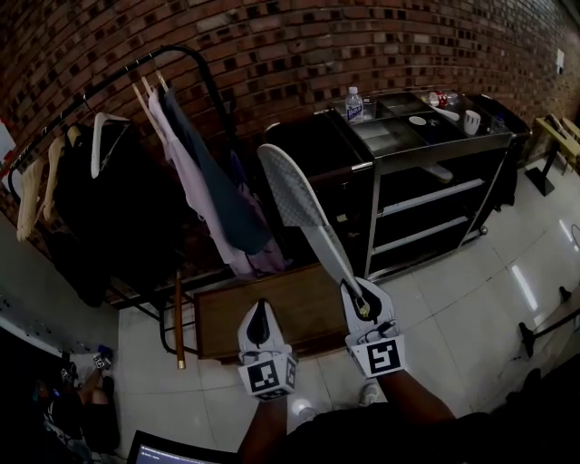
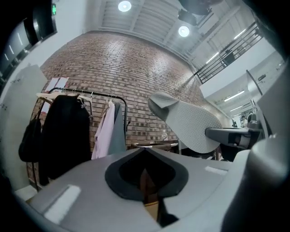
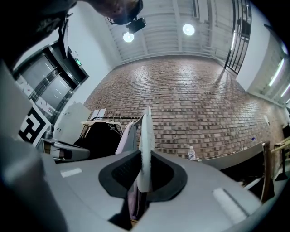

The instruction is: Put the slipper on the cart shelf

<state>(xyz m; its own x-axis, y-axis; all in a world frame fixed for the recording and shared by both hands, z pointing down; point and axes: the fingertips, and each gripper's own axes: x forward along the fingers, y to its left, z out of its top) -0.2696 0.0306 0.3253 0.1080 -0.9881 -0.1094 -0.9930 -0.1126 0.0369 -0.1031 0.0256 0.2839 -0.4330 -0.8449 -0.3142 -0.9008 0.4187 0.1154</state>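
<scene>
Brick wall (image 1: 362,45) behind | right claw (image 1: 362,309) clamped on slipper (image 1: 292,192), jutting ahead edge-on | left claw (image 1: 261,324) closed, empty

We record a brick wall (image 1: 299,45) behind a garment rack (image 1: 177,49), a glossy white tiled floor (image 1: 471,299), and round ceiling lights (image 2: 124,6) on.

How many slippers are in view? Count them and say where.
1. The slipper is clamped in the right gripper, held up before the cart. Another may be hidden.
</scene>
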